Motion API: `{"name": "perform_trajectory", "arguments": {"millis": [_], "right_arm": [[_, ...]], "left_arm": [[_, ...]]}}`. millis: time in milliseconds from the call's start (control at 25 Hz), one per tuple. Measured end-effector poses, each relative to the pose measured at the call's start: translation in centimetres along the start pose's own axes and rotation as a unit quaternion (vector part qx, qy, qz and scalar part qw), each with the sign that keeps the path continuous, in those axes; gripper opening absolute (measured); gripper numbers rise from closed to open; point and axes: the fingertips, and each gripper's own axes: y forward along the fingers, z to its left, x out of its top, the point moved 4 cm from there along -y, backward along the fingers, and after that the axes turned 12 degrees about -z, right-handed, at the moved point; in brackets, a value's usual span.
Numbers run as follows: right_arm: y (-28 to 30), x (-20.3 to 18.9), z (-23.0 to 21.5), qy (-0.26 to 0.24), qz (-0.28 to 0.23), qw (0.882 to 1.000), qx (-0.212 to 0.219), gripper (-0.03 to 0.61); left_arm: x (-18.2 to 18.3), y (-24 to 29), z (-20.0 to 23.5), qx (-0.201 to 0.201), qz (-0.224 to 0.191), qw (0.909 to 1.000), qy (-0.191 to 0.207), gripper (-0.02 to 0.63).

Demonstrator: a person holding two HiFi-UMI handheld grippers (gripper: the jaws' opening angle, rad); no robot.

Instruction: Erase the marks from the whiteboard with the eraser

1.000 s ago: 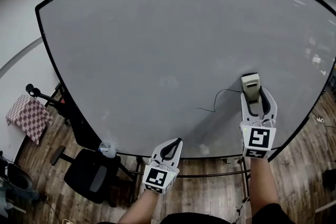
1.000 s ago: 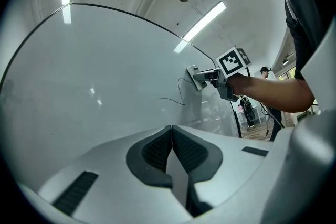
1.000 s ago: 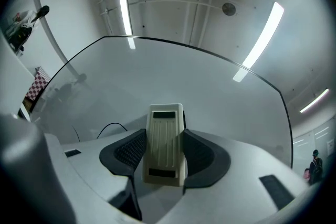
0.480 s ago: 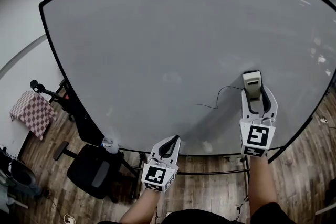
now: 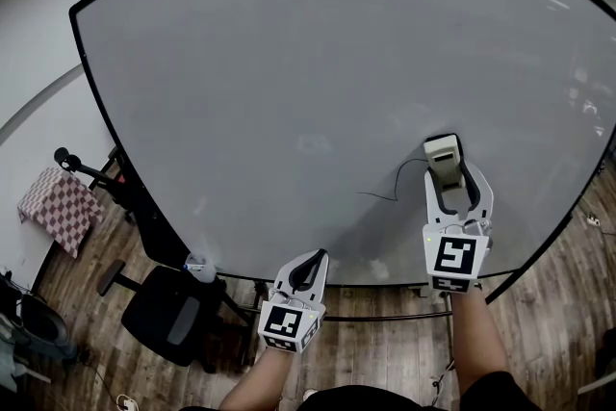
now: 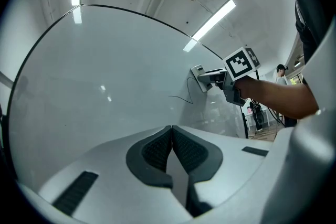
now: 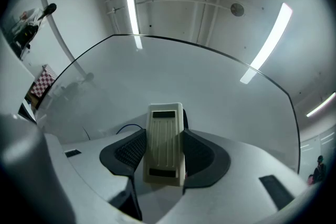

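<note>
A large whiteboard [image 5: 289, 63] fills the head view. On its lower right runs a thin dark curved mark [image 5: 390, 192], also visible in the left gripper view as a mark [image 6: 181, 98]. My right gripper [image 5: 446, 170] is shut on a cream eraser [image 5: 443, 152], pressed to the board at the mark's upper right end. In the right gripper view the eraser [image 7: 165, 141] stands upright between the pads, with the mark [image 7: 126, 127] just to its left. My left gripper [image 5: 310, 262] hangs near the board's bottom edge, shut and empty.
A black office chair [image 5: 168, 318] stands on the wooden floor at lower left. A checked cloth [image 5: 53, 207] lies on a stand at far left. A small pale object [image 5: 199, 267] sits at the board's lower edge. The board's metal frame [image 5: 385, 315] crosses between my arms.
My right gripper has slid the eraser a little to the left, onto the upper end of the mark. The left gripper has stayed put.
</note>
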Motion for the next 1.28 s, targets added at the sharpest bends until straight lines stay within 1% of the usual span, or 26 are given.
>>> {"name": "perform_trajectory", "arguments": {"millis": [80, 200, 320, 440, 600, 800, 960, 1080, 1280], "right_arm": [[-0.1, 0.0, 0.3, 0.009, 0.000, 1.000, 0.007, 0.242], [-0.1, 0.3, 0.6, 0.004, -0.006, 1.000, 0.012, 0.242], [0.0, 0.5, 1.6, 0.000, -0.012, 0.999, 0.035, 0.244], [0.1, 0.6, 3.6, -0.038, -0.014, 0.997, 0.064, 0.244], [-0.2, 0.4, 6.4, -0.061, 0.011, 0.993, 0.096, 0.244], [-0.4, -0.2, 8.0, -0.102, 0.028, 0.989, 0.101, 0.244], [-0.8, -0.6, 9.6, -0.131, 0.038, 0.982, 0.131, 0.245], [-1.2, -1.1, 10.3, -0.126, 0.039, 0.981, 0.139, 0.245], [-1.3, -1.9, 12.5, -0.083, 0.029, 0.984, 0.154, 0.245]], "left_arm": [[0.0, -0.1, 0.0, 0.002, -0.003, 0.9999, -0.013, 0.020], [0.2, -0.1, 0.1, 0.010, -0.006, 0.9996, -0.026, 0.020], [0.3, -0.1, 0.2, 0.015, -0.007, 0.9994, -0.029, 0.020], [0.2, -0.2, 0.3, 0.017, -0.006, 0.9993, -0.033, 0.020], [0.0, -0.6, 0.7, 0.024, -0.007, 0.9989, -0.040, 0.020], [0.0, -1.1, 1.4, 0.032, -0.006, 0.9987, -0.039, 0.020], [0.2, -1.6, 1.8, 0.041, -0.007, 0.9984, -0.039, 0.020], [0.4, -2.0, 2.0, 0.046, -0.007, 0.9982, -0.037, 0.020], [-0.1, -2.2, 2.5, 0.049, 0.000, 0.9982, -0.034, 0.020]]}}
